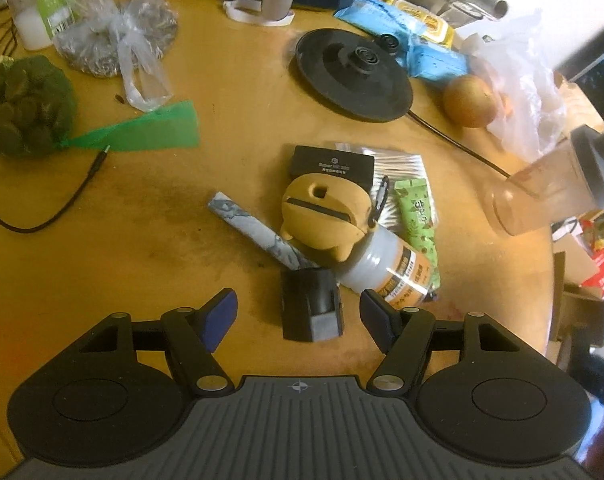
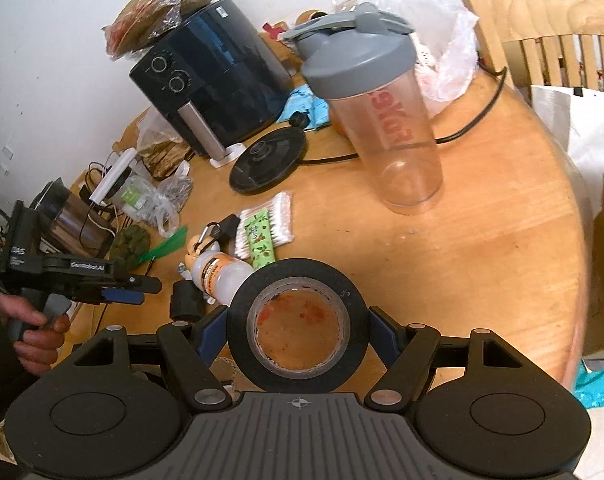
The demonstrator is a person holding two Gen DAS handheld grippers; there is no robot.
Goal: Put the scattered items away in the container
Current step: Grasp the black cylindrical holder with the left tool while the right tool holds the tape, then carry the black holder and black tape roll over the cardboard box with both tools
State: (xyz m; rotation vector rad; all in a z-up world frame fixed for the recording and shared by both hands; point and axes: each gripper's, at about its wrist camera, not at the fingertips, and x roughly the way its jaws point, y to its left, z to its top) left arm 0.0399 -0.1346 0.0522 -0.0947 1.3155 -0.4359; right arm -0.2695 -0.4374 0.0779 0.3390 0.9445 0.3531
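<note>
Open tabletop (image 1: 149,240) left of the central pile, only a black cable (image 1: 33,216) crossing it; pile itself tight: black block (image 1: 312,304) near, white bottle (image 1: 386,268) right of it, touching; far side blocked by kettle base (image 1: 354,74); shaker cup (image 2: 386,120) stands far right, bare wood near-right of it.

Warm, yellowish indoor light falls across the wooden bench (image 1: 229,80) in the left wrist view, with strong white glare blowing out the upper right corner and the plastic bag (image 1: 518,80) there. The shaker bottle (image 1: 550,188) at the right edge is smeared and soft. In the right wrist view the light is brighter and more even; the white wall (image 2: 61,60) is nearly washed out. Both frames bend sharply toward the dark, rounded fisheye corners.
</note>
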